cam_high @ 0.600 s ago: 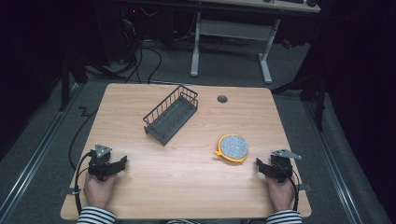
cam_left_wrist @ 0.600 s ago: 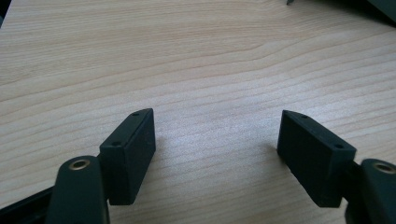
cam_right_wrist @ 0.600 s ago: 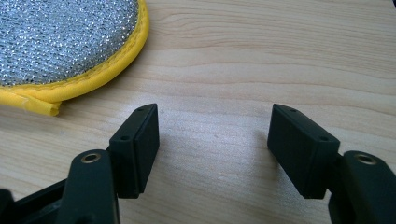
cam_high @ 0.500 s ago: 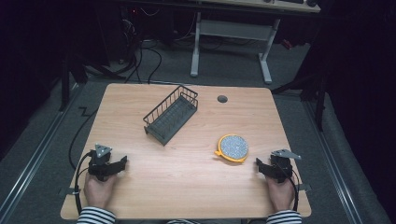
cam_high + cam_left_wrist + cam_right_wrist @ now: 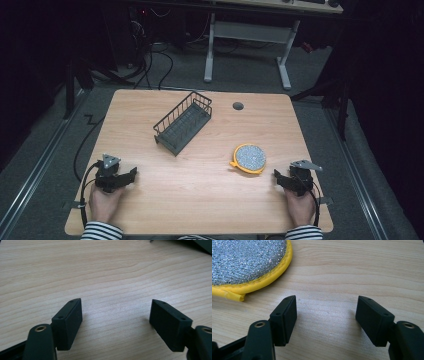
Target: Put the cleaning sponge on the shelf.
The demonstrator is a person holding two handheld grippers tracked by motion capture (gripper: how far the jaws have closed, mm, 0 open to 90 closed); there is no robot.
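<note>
Pale wood grain runs across the tabletop (image 5: 200, 200) under both of your hands. Your left tool (image 5: 131, 175) rests near the near left corner, its jaws pointing right toward the middle of the tabletop. In the left gripper view its jaws stand wide apart with bare wood between them and nothing in their grip. Your left hand (image 5: 104, 202) wraps the body of that tool from behind, and a striped sleeve (image 5: 101, 232) shows at the near edge.

Your right tool (image 5: 278, 178) sits near the near right corner, jaws pointing left. In the right gripper view its jaws are spread just as wide, holding nothing, with wood showing between them. Your right hand (image 5: 300, 207) grips it from the near side.

The scouring pad (image 5: 249, 158), round with a glittery silver face and a yellow fabric rim, lies flat on the tabletop just to the far left of your right tool. In the right gripper view the pad (image 5: 247, 263) lies beyond the left jaw, near it but not touching, and a small yellow tab sticks out from its rim.

A dark wire basket (image 5: 182, 123) stands at an angle on the far middle of the tabletop, well apart from both tools. A small round cable hole (image 5: 238, 106) sits in the wood to the right of the basket.
</note>
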